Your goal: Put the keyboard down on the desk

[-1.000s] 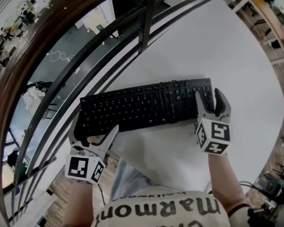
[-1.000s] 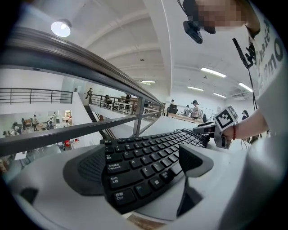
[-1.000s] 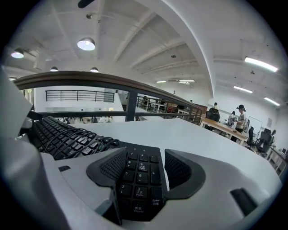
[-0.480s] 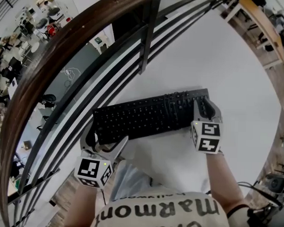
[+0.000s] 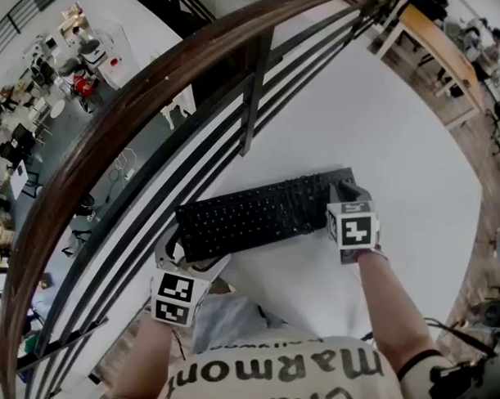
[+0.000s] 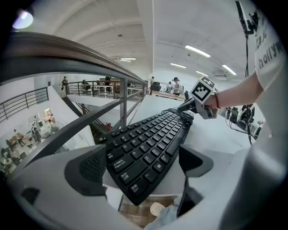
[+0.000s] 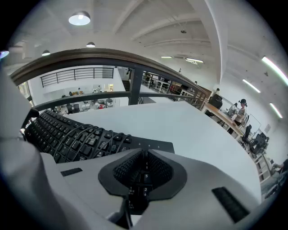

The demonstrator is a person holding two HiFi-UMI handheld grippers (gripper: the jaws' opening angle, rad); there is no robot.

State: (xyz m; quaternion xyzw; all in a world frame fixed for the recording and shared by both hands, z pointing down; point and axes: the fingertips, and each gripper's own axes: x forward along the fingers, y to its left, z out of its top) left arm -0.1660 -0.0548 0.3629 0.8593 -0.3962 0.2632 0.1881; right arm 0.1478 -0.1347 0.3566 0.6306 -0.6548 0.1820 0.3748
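A black keyboard [image 5: 258, 215] lies slantwise across the near rim of the white desk [image 5: 400, 134], its cable [image 5: 303, 196] wound round its right half. My right gripper [image 5: 346, 192] has just been closing, and its jaws now pinch the keyboard's right end; in the right gripper view the pads [image 7: 130, 168] meet on the number keys. My left gripper [image 5: 192, 251] stands open around the left end. There the keyboard [image 6: 148, 148] corner sticks out past the desk edge between the wide jaws of the left gripper [image 6: 144, 164], and the right pad stays clear of it.
A brown handrail [image 5: 155, 89] with dark bars [image 5: 254, 80] curves right behind the desk's left side, with a lower floor beyond it. A wooden table [image 5: 451, 54] stands at far right. The person's shirt [image 5: 285, 372] fills the bottom.
The right gripper's jaws went from wide around the keyboard's right end to closed on it. The left gripper stays spread at the left end. The head view has swung.
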